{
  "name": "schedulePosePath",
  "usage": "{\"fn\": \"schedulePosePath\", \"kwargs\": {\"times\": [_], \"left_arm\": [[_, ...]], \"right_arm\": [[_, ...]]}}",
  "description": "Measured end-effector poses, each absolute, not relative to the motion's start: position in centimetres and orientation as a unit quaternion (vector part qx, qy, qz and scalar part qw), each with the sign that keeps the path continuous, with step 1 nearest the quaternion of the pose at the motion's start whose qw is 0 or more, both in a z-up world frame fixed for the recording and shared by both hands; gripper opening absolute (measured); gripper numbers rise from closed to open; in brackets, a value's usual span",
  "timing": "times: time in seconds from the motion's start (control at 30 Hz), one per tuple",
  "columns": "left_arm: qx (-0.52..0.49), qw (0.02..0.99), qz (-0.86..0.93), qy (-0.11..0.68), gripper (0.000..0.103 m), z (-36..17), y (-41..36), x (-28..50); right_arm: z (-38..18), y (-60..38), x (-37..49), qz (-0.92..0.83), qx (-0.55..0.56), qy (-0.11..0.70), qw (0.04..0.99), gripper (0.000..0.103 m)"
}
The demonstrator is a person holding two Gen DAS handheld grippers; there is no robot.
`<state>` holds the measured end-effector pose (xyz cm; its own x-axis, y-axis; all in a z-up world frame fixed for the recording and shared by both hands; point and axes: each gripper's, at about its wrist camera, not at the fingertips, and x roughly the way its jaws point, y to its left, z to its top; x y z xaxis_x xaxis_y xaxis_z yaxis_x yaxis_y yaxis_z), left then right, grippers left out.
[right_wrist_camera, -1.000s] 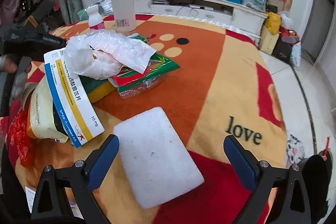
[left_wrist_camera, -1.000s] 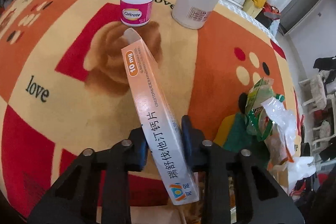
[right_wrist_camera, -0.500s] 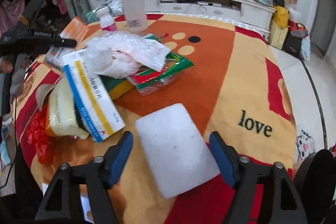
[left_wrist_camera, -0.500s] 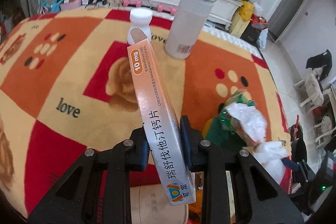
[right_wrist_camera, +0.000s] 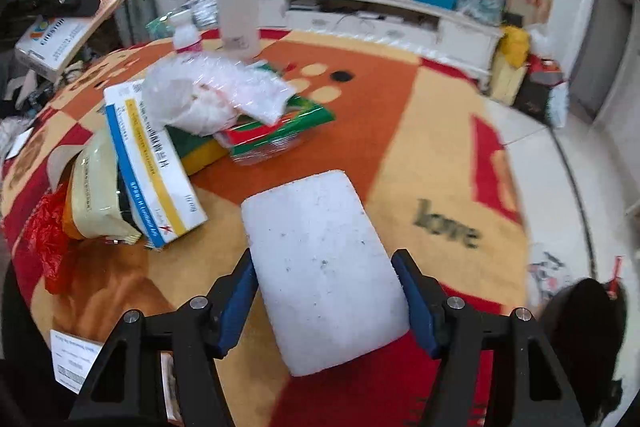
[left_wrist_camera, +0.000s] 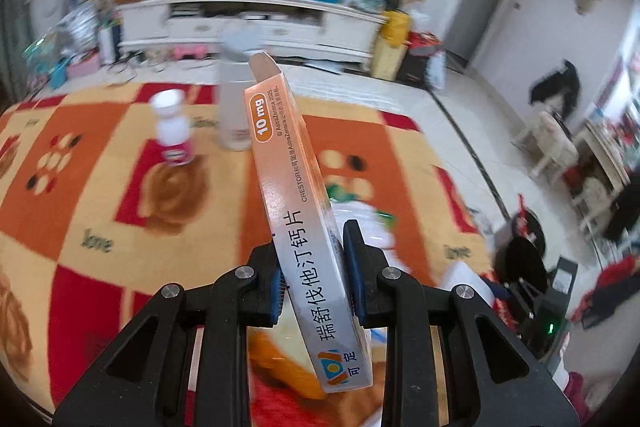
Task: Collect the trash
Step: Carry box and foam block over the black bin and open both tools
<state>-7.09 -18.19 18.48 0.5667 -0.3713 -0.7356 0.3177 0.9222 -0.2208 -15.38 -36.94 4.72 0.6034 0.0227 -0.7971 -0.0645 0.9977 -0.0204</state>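
My left gripper [left_wrist_camera: 310,259] is shut on an orange and silver medicine box [left_wrist_camera: 298,211] and holds it high above the table. That box also shows at the upper left of the right wrist view [right_wrist_camera: 76,15]. My right gripper [right_wrist_camera: 326,275] is closed on a white foam block [right_wrist_camera: 320,259], with both blue pads against its sides. A pile of trash lies to the left of the block: a blue and yellow medicine box [right_wrist_camera: 152,163], a crumpled clear plastic bag [right_wrist_camera: 208,95], a green and red wrapper [right_wrist_camera: 276,131] and a cream pouch [right_wrist_camera: 92,195].
The table wears an orange, red and yellow cloth [right_wrist_camera: 420,155]. A pink-labelled white pill bottle [left_wrist_camera: 172,135] and a tall white container [left_wrist_camera: 236,107] stand at its far side. A paper slip [right_wrist_camera: 74,363] lies at the near left edge. A white cabinet [right_wrist_camera: 400,23] stands behind.
My left gripper has lifted the orange box well above the table. My right gripper has closed from wide open onto the sides of the foam block.
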Motion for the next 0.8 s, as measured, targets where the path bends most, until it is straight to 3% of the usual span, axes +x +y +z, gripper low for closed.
{"fn": "schedulePosePath", "kwargs": {"times": [0.8], "left_arm": [[0.09, 0.78, -0.405, 0.469, 0.024, 14.5, -46.5, -14.0]], "right_arm": [[5.2, -56.4, -26.3, -0.188, 0.089, 0.435, 0.876, 0.066]]}}
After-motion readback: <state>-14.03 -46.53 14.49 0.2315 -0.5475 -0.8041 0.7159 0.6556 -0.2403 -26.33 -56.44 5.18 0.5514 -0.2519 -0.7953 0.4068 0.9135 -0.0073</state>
